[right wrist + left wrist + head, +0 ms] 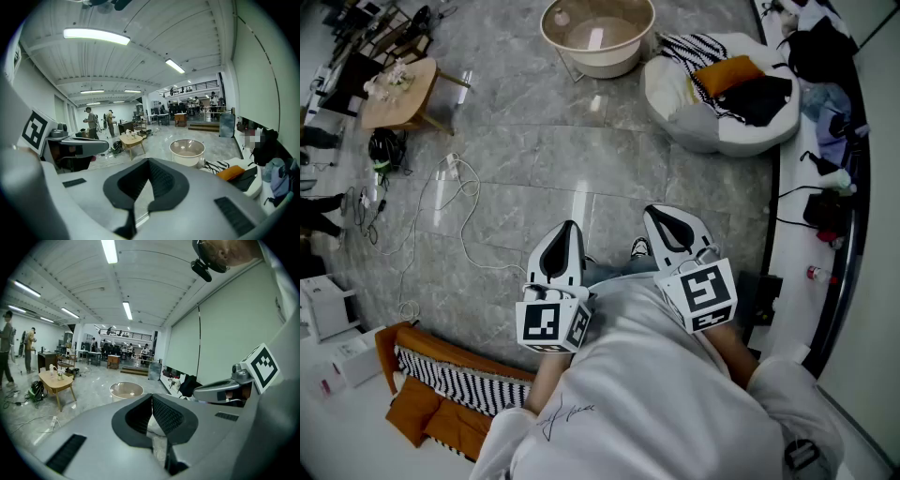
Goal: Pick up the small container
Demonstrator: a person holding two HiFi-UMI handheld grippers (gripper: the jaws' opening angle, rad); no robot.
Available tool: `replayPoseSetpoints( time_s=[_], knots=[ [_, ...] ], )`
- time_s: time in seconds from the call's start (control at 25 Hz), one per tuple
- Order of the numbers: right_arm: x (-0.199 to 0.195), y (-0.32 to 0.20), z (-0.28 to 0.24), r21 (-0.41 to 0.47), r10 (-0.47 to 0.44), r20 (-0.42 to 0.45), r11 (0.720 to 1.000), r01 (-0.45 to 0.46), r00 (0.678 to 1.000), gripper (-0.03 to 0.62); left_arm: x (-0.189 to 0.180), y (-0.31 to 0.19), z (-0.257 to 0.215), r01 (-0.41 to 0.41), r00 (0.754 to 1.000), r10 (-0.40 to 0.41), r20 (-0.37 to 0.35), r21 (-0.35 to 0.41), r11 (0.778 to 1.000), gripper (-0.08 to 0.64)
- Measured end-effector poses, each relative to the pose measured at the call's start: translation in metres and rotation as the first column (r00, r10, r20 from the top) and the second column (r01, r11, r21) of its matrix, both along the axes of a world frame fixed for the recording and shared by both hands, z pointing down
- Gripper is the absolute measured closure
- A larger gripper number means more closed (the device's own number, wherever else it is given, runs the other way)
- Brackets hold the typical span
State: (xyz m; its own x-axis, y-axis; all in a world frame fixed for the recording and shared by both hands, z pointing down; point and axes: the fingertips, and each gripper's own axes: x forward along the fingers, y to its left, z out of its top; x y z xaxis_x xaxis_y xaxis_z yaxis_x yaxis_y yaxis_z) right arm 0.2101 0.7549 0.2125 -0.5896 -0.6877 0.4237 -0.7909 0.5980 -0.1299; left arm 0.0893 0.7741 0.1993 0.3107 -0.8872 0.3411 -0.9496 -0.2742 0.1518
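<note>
Low in the head view, centre frame: both tools are held close to the person's chest, aimed out over the grey floor.

- Left gripper: its own view shows the jaw tips meeting, with nothing between them.
- Right gripper: jaw tips also pressed together and empty.
- Small container: not picked out with certainty. The candidates are tiny. There are a few small items on the white ledge along the right edge, and some bits on the wooden table at upper left. The big round tub at top centre looks too large to count.

Judgement: the reach has not begun, and the step in hand is finding the target and approaching it.

To do it well:
- Settle on the target before moving.
- Choose the hand on its side and keep the other one back.
- Spread the jaws fully before arriving, not at the object.
- Come in with the jaws on either side of the body, then close gently, since a light container may skid or tip.
- Mind the loose cable on the floor at left if heading that way.
</note>
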Motion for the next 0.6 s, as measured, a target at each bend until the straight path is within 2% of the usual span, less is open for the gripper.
replayPoseSetpoints(
  time_s=[0.28,0.4,0.52,0.6],
  knots=[
    [0.009,0.006,0.006,-0.012,-0.006,0.01,1.0,0.006,1.0,0.577,0.007,0.005,0.008,0.015,1.0,-0.015,-0.009,-0.017,1.0,0.543],
    [0.011,0.007,0.008,-0.03,-0.012,0.086,0.999,0.014,0.996,0.577,0.009,0.007,0.016,0.022,1.0,-0.023,-0.02,-0.04,0.999,0.543],
    [0.0,0.011,0.005,-0.038,-0.087,0.173,0.995,0.095,0.981,0.577,0.007,0.006,0.015,0.016,0.995,-0.021,-0.1,-0.049,0.999,0.543],
    [-0.008,0.011,0.001,-0.003,-0.142,0.164,0.99,0.144,0.976,0.577,0.007,0.002,0.012,0.016,0.988,-0.022,-0.151,-0.043,0.999,0.543]
  ],
)
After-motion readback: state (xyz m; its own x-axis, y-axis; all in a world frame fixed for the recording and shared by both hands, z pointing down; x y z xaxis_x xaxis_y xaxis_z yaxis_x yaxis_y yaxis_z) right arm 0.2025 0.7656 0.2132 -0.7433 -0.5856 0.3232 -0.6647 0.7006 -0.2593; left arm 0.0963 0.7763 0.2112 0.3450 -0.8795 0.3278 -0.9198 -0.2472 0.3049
